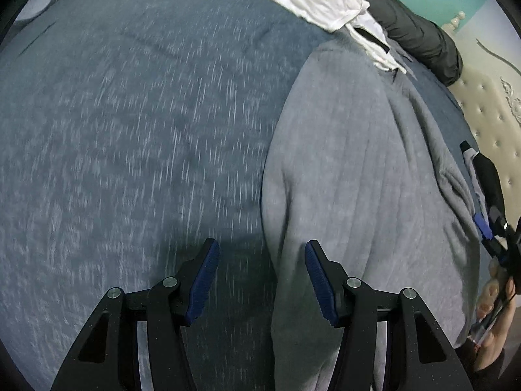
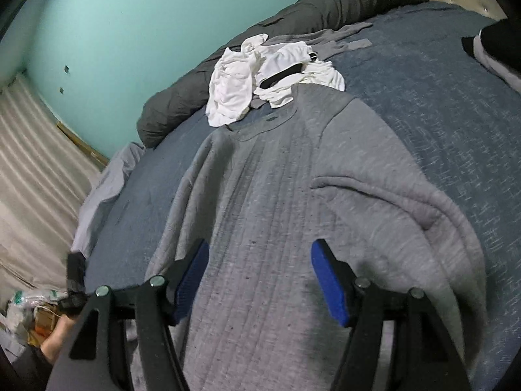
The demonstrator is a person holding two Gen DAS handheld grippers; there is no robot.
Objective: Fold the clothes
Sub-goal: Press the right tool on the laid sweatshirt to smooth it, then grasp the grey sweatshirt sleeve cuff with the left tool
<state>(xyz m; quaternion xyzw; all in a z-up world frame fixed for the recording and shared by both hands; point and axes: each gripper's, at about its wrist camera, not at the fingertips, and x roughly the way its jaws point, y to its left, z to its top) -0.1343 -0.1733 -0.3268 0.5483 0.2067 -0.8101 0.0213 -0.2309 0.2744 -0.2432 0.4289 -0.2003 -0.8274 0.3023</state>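
A grey sweater (image 2: 276, 179) lies flat on the blue bedspread (image 1: 130, 130), collar toward the far side, one sleeve (image 2: 390, 202) folded in over its body. My right gripper (image 2: 260, 246) hovers open above the sweater's lower part, with nothing between its blue pads. My left gripper (image 1: 261, 247) is open too and straddles the sweater's (image 1: 358, 179) side edge, one finger over the bedspread and one over the grey cloth. In the left wrist view the right gripper (image 1: 477, 189) shows at the right edge, held by a hand (image 1: 495, 309).
A heap of white clothes (image 2: 260, 78) lies beyond the collar. A rolled dark duvet (image 2: 260, 32) runs along the far side under a teal wall (image 2: 130, 32). A padded headboard (image 1: 488, 104) bounds one end. Bags and clutter (image 2: 26, 306) sit on the floor.
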